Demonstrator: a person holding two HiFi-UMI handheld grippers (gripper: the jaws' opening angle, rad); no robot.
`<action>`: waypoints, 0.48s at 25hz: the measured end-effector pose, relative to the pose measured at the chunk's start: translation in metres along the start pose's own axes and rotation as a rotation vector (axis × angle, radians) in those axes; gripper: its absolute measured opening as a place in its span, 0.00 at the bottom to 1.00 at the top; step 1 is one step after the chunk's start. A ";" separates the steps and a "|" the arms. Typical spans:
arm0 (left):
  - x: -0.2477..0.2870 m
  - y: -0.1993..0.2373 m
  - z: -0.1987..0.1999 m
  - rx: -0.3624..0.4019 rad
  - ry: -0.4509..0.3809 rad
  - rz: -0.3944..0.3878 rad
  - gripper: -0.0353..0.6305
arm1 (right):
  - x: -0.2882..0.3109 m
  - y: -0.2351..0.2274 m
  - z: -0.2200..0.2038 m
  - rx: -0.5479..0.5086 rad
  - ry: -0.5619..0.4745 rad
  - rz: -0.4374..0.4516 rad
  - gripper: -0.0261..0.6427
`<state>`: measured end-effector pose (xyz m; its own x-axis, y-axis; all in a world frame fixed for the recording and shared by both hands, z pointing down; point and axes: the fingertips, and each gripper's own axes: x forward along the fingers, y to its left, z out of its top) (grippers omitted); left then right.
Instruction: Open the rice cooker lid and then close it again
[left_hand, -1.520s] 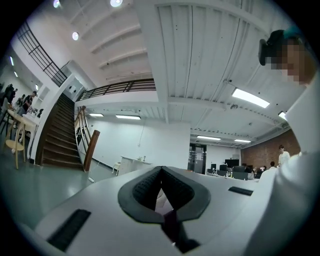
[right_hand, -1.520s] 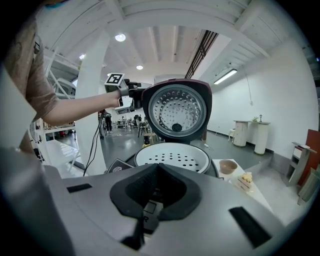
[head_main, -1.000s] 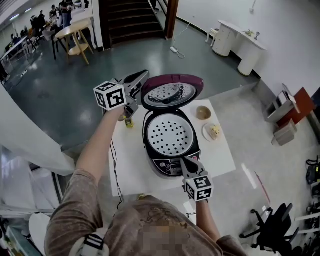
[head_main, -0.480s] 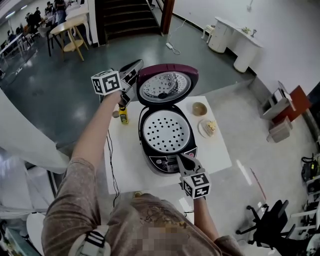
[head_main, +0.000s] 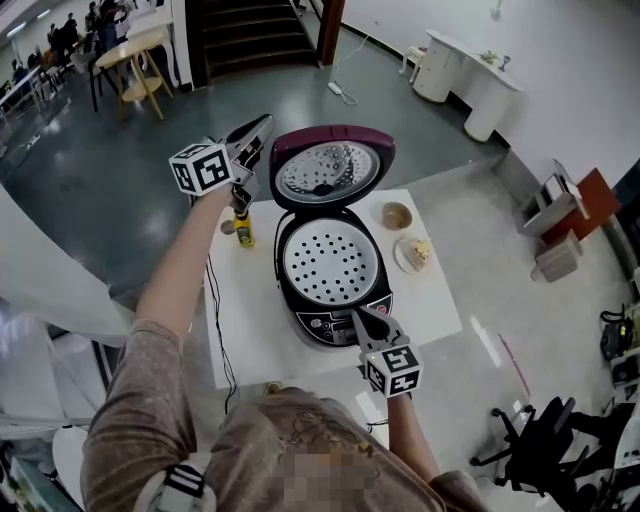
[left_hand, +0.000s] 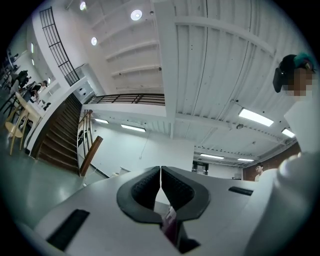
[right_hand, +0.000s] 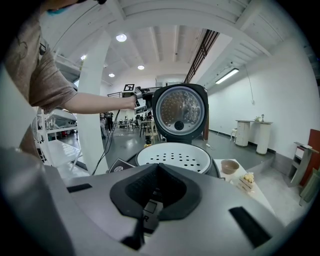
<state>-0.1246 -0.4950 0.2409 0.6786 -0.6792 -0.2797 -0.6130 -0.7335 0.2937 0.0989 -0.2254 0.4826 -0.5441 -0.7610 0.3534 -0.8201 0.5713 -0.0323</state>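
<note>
The rice cooker (head_main: 293, 298) stands on a small white table (head_main: 250, 335) with its maroon lid (head_main: 332, 168) raised upright. A white perforated tray (head_main: 330, 265) fills the pot. My left gripper (head_main: 264, 122) is shut and empty, held up beside the lid's upper left edge; its own view shows the shut left gripper (left_hand: 160, 170) pointing at the ceiling. My right gripper (head_main: 358, 317) is shut with nothing in it, low at the cooker's front by the control panel. The right gripper view shows the right gripper (right_hand: 157, 166), the tray (right_hand: 175, 156) and the lid (right_hand: 180, 110) straight ahead.
A small yellow bottle (head_main: 241, 228) stands on the table left of the cooker. A brown bowl (head_main: 397, 215) and a plate with food (head_main: 418, 253) sit to the right. A black cable (head_main: 214, 305) hangs off the left side. White furniture stands at the far right wall.
My left gripper has drifted a little to the left, off the lid's upper left rim. The lid stays upright and the right gripper has kept still.
</note>
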 end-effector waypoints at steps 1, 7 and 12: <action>-0.001 0.000 0.004 0.001 -0.009 -0.001 0.09 | 0.001 0.000 0.000 0.003 0.000 0.002 0.05; -0.008 -0.017 0.012 0.048 -0.012 -0.051 0.09 | -0.001 0.000 -0.002 0.009 0.004 0.004 0.05; -0.010 -0.032 0.010 0.079 0.011 -0.100 0.25 | 0.001 -0.001 0.000 0.017 0.003 0.015 0.05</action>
<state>-0.1158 -0.4654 0.2251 0.7419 -0.6025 -0.2943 -0.5718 -0.7977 0.1914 0.0990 -0.2264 0.4833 -0.5558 -0.7513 0.3558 -0.8148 0.5773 -0.0538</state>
